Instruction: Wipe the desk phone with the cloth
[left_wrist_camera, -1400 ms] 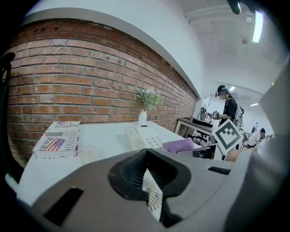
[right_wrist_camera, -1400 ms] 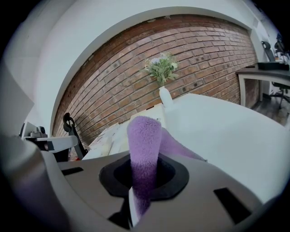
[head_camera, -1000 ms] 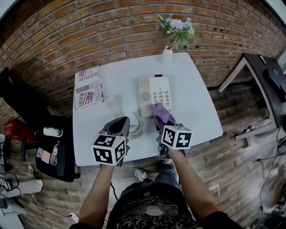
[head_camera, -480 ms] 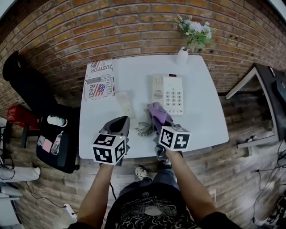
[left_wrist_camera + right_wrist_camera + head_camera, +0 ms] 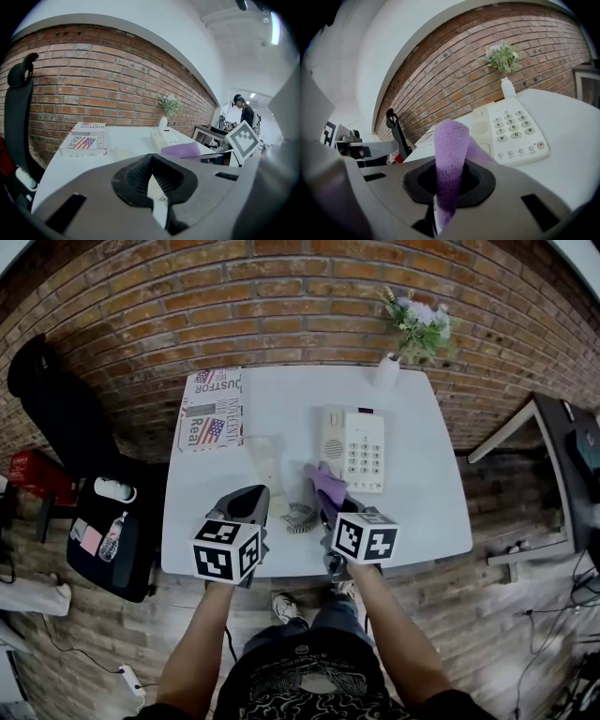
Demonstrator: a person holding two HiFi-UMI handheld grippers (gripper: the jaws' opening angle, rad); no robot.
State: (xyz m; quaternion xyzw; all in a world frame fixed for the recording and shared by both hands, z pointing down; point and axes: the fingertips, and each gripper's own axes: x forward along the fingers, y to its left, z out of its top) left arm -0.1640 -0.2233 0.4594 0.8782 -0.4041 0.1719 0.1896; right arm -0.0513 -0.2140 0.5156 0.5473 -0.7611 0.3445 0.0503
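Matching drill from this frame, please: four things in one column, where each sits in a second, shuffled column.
1. cloth
2. desk phone
3. flower vase
4. printed box

A. far-left corner of the table
B. pinched in the right gripper
C. mid-table, keypad up
D. far-right corner, by the brick wall

Pairs: 1-B, 2-C, 3-D, 4-A

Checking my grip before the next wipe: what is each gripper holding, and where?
The right gripper is shut on the purple cloth, pinching its bunched end; the rest sticks out past the jaws. The left gripper is shut, empty.
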